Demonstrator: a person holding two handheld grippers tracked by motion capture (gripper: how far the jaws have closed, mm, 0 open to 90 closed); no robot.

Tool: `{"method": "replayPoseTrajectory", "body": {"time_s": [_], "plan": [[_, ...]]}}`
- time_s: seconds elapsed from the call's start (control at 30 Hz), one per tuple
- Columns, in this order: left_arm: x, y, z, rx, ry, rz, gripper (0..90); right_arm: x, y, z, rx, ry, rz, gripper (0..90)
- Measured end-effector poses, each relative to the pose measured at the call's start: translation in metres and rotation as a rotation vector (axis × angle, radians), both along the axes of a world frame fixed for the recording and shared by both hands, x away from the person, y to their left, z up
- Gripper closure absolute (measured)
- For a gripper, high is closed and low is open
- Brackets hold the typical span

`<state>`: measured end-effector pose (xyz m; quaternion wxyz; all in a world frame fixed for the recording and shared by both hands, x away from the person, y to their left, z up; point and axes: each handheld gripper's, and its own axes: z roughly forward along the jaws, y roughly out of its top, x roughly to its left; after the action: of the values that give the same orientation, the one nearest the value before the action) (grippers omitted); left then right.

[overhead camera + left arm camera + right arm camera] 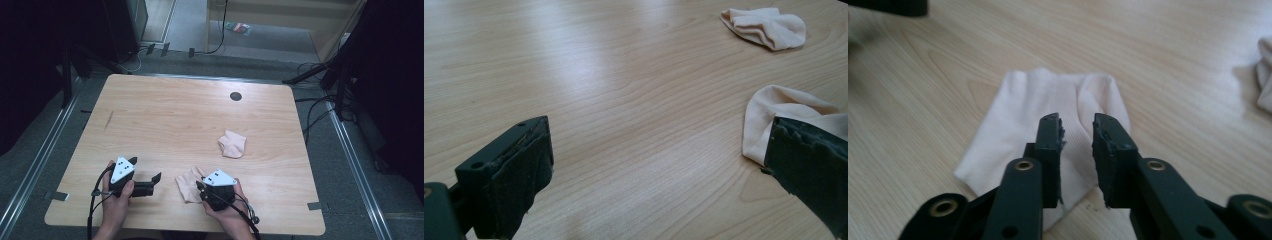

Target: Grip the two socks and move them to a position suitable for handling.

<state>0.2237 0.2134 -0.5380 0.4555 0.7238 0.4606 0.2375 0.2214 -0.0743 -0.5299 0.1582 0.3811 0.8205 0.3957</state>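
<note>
1. Pale wood table (165, 115) stands on grey carpet, with dark stands and cables around it.
2. Two peach socks lie on the table: the near sock (188, 183) sits flat by the front edge, the far sock (232, 144) is bunched up, well apart toward the right.
3. The right gripper (201, 186) is held over the near sock's right side; in the right gripper view its jaws stand a narrow gap apart above the cloth (1048, 125), pinching nothing.
4. The left gripper (156, 180) rests low on the table, left of the near sock, its jaws spread wide and empty.
5. In the left gripper view the near sock (774, 107) lies just beyond the right-hand jaw, the far sock (766, 27) farther off.
</note>
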Motion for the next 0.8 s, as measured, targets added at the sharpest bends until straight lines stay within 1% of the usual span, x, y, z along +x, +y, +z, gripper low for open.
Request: {"method": "replayPoseTrajectory", "body": {"time_s": [0.03, 0.1, 0.13, 0.17, 0.2, 0.23, 0.27, 0.3, 0.33, 0.37, 0.4, 0.43, 0.5, 0.6, 0.63, 0.67, 0.7, 0.73, 0.77, 0.8], "plan": [[0.000, 0.000, 0.000, 0.000, 0.000, 0.000, 0.0, 0.003, -0.001, -0.005, -0.008, 0.024, -0.013, 67.0], [0.000, 0.000, 0.000, 0.000, 0.000, 0.000, 0.0, 0.006, -0.002, -0.009, -0.003, 0.067, -0.023, 59.4], [0.000, 0.000, 0.000, 0.000, 0.000, 0.000, 0.0, 0.006, -0.002, -0.009, -0.003, 0.067, -0.023, 59.4], [0.000, 0.000, 0.000, 0.002, 0.001, -0.001, 0.0, 0.007, 0.000, -0.012, -0.015, 0.081, -0.023, 55.1], [0.000, 0.000, 0.000, 0.002, 0.001, -0.001, 0.0, 0.007, 0.000, -0.012, -0.015, 0.081, -0.023, 55.1], [0.000, 0.000, 0.000, 0.003, 0.001, -0.001, 0.0, 0.007, 0.002, -0.013, -0.028, 0.080, -0.024, 54.2], [0.000, 0.000, 0.000, 0.002, 0.000, -0.001, 0.0, 0.007, 0.003, -0.014, -0.045, 0.067, -0.026, 55.8], [0.000, 0.000, 0.000, 0.004, 0.002, -0.002, 0.0, 0.006, 0.004, -0.014, -0.052, 0.063, -0.025, 58.2], [0.000, 0.000, 0.000, 0.004, 0.002, -0.002, 0.0, 0.006, 0.004, -0.014, -0.052, 0.063, -0.025, 58.2], [0.000, 0.000, 0.000, 0.006, 0.002, -0.002, 0.0, 0.004, 0.005, -0.013, -0.060, 0.049, -0.028, 65.7], [0.000, 0.000, 0.000, 0.006, 0.002, -0.002, 0.0, 0.003, 0.005, -0.013, -0.064, 0.042, -0.028, 69.2], [0.000, 0.000, 0.000, 0.007, 0.002, -0.001, 0.0, 0.002, 0.005, -0.012, -0.082, 0.023, -0.026, 72.6], [0.001, 0.000, -0.001, 0.005, 0.001, 0.001, 0.0, 0.001, 0.005, -0.011, -0.084, 0.006, -0.022, 76.6], [0.001, 0.000, -0.001, 0.007, 0.000, 0.002, 0.0, -0.001, 0.005, -0.008, -0.073, -0.006, -0.016, 78.7], [0.001, 0.000, -0.001, 0.007, -0.001, 0.002, 0.0, -0.002, 0.005, -0.007, -0.060, -0.008, -0.013, 79.3], [0.001, 0.000, -0.001, 0.004, 0.001, 0.002, 0.0, -0.003, 0.005, -0.004, -0.032, -0.006, -0.007, 79.4], [0.001, 0.000, -0.001, 0.007, 0.001, 0.003, 0.0, -0.003, 0.005, 0.000, 0.017, 0.005, 0.015, 79.1], [0.001, 0.000, -0.001, 0.007, 0.001, 0.003, 0.0, -0.003, 0.005, 0.000, 0.017, 0.005, 0.015, 79.1], [0.001, -0.001, -0.001, 0.009, 0.004, 0.000, 0.0, -0.004, 0.007, 0.002, 0.030, 0.007, 0.025, 75.5], [0.001, -0.001, -0.001, 0.009, 0.004, 0.000, 0.0, -0.004, 0.007, 0.002, 0.030, 0.007, 0.025, 75.5]]}}
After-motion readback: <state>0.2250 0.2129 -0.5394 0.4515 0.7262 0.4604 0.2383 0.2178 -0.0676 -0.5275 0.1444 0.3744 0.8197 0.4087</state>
